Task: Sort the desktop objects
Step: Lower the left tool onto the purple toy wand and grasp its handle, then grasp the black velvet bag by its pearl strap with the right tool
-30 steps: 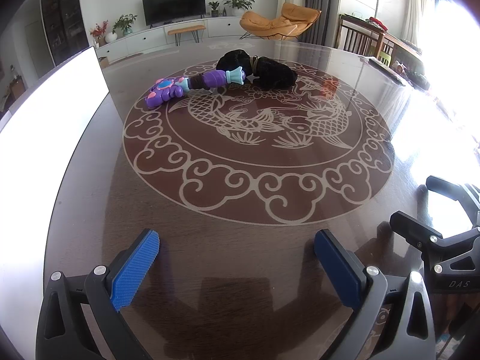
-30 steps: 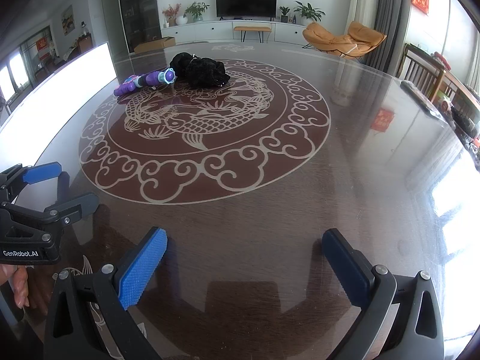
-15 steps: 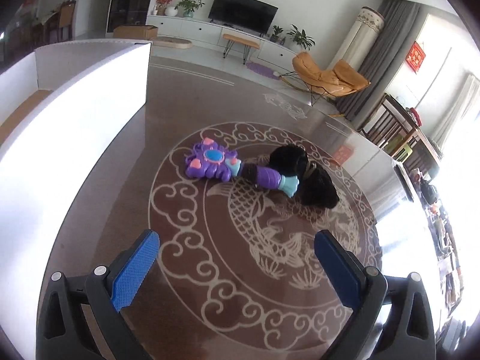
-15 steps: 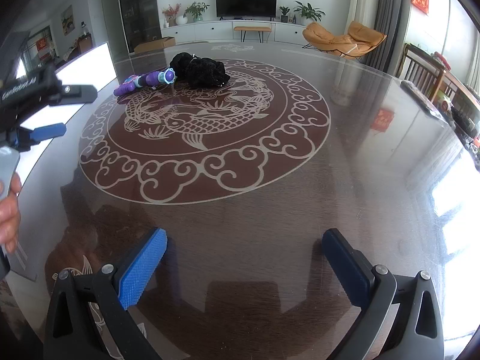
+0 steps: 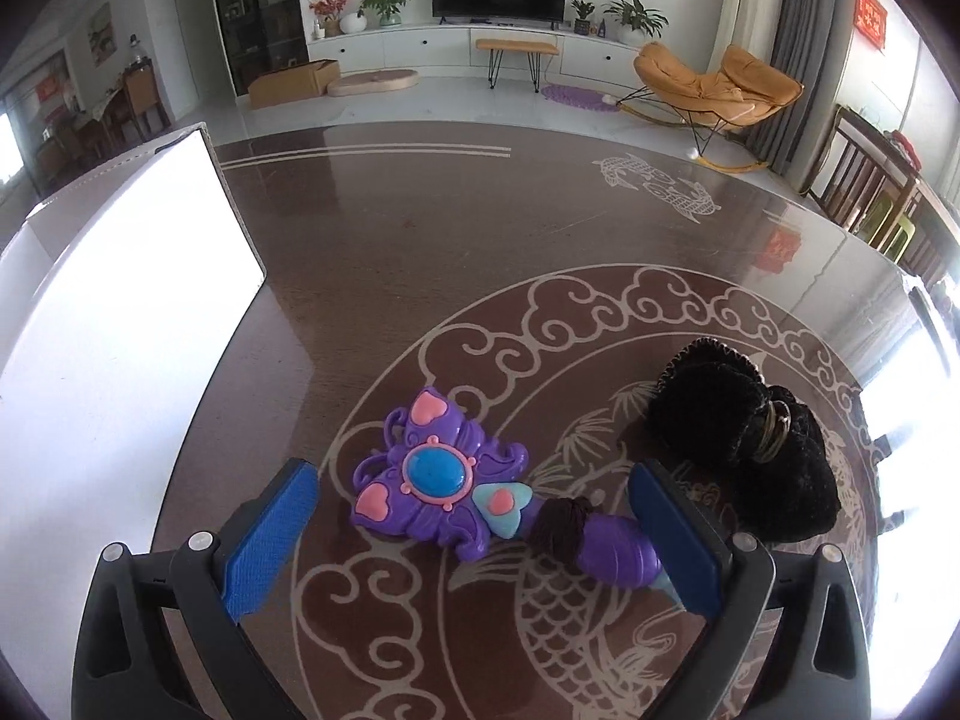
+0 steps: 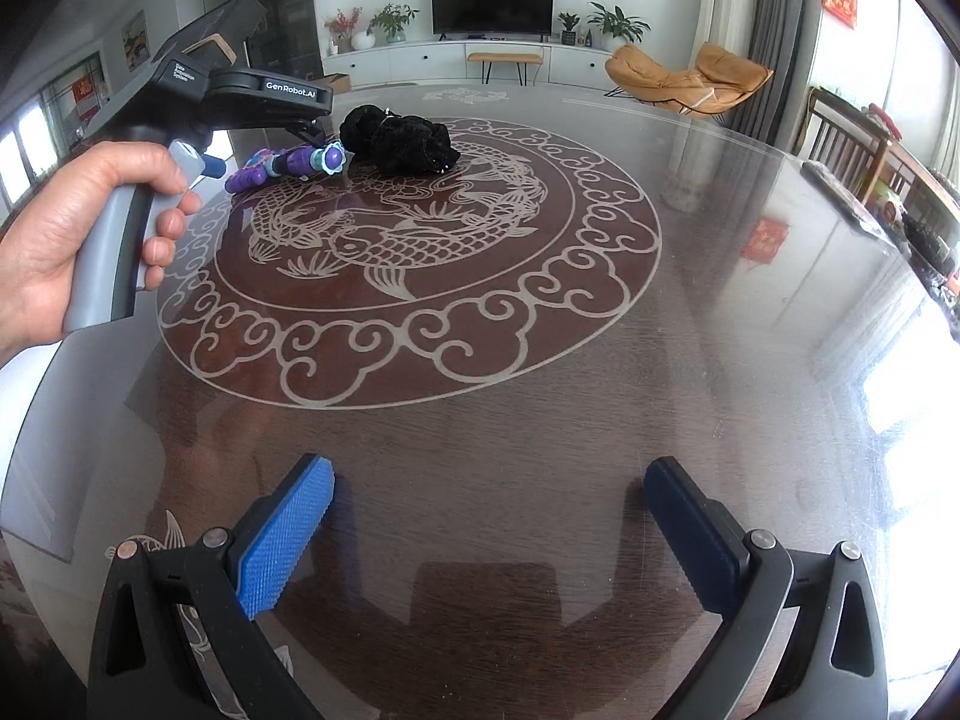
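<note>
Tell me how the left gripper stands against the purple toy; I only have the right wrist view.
Observer: The left gripper is open, and the purple toy lies on the table between its fingers, not yet clamped.
Operator: Describe anything on the toy's handle.
Observer: A dark brown band is wrapped round the handle, just past the teal heart piece.
Operator: Report what stands to the left of the toy.
Observer: A white box stands on the table there, apart from the toy.
</note>
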Motion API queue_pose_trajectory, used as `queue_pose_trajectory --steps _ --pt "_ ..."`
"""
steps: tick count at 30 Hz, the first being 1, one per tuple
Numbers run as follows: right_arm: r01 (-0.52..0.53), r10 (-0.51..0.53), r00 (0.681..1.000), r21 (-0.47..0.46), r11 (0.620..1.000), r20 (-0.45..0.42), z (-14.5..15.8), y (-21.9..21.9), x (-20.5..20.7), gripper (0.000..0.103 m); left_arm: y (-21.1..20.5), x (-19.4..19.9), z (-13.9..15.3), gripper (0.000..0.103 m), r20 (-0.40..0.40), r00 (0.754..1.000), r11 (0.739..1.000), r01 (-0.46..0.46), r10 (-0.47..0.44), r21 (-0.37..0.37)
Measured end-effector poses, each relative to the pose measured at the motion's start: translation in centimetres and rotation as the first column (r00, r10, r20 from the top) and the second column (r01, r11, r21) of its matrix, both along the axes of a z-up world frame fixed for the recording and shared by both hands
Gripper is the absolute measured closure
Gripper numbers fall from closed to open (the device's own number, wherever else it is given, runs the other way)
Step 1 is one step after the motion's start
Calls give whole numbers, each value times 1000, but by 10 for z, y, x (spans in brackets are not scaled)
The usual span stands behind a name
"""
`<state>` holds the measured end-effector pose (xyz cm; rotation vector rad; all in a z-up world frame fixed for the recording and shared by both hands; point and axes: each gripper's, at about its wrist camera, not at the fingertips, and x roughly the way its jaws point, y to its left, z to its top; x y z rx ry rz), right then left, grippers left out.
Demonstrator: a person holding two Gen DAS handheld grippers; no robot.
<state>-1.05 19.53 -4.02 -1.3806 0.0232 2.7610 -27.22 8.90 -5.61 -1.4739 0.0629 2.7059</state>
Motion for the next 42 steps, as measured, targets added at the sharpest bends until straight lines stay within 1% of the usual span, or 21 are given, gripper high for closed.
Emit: queue_pose_trajectory --steps 3,5,8,11,14,15,16,18,19,20,24,27,31,35,36,37,39,40,42 --pt "0 0 1000 0 1000 0 0 0 0 0 -16 10 1 0 -5 1000 1000 12 -12 -3" --pt "0 0 1000 0 1000 0 0 0 0 0 -26 14 2 0 -2 1000 1000 24 -24 15" --pt "0 0 1000 0 1000 0 0 0 0 0 -35 18 1 0 8 1000 1000 16 -16 15" --pt "0 0 1000 0 1000 0 0 0 0 0 -34 18 -7 0 31 999 999 16 -17 38" --pt "0 0 1000 0 1000 0 0 0 0 0 -23 12 -18 0 66 997 999 42 -43 19" --pt "0 0 1000 0 1000 0 0 0 0 0 -18 12 -19 0 46 997 998 61 -60 -9" --pt "0 0 1000 0 1000 0 0 0 0 0 -15 13 -17 6 22 995 996 94 -94 1" --pt "0 0 1000 0 1000 0 0 0 0 0 -13 15 -11 42 -26 990 990 138 -137 3" --pt "0 0 1000 0 1000 0 0 0 0 0 -14 16 -9 52 -36 987 988 155 -155 5" --pt "0 0 1000 0 1000 0 0 0 0 0 -14 18 -8 60 -37 984 985 173 -172 6" --pt "0 0 1000 0 1000 0 0 0 0 0 -21 41 -5 60 -51 971 972 234 -233 7" --pt "0 0 1000 0 1000 0 0 0 0 0 -31 76 -4 60 -69 961 963 270 -268 23" --pt "-1 1 1000 0 1000 0 0 0 0 0 -40 123 -5 60 -101 947 952 307 -304 13" --pt "-3 3 1000 -3 1000 7 0 0 -3 0 -52 136 -5 60 -100 943 946 323 -318 35" --pt "-17 17 1000 -5 1000 18 1 -1 -7 0 -54 136 -6 60 -100 943 945 323 -317 46" --pt "-54 55 998 -6 998 37 1 -4 -16 0 -54 135 -5 60 -100 943 945 323 -317 48" --pt "-182 182 979 -1 983 92 3 -15 -42 0 -51 136 -7 60 -100 943 946 323 -319 31" --pt "-222 218 971 25 975 97 7 -21 -56 0 -48 135 -8 60 -100 943 946 323 -318 30" --pt "-269 264 963 93 959 59 20 -32 -86 0 -50 136 -8 60 -100 943 946 323 -318 36"
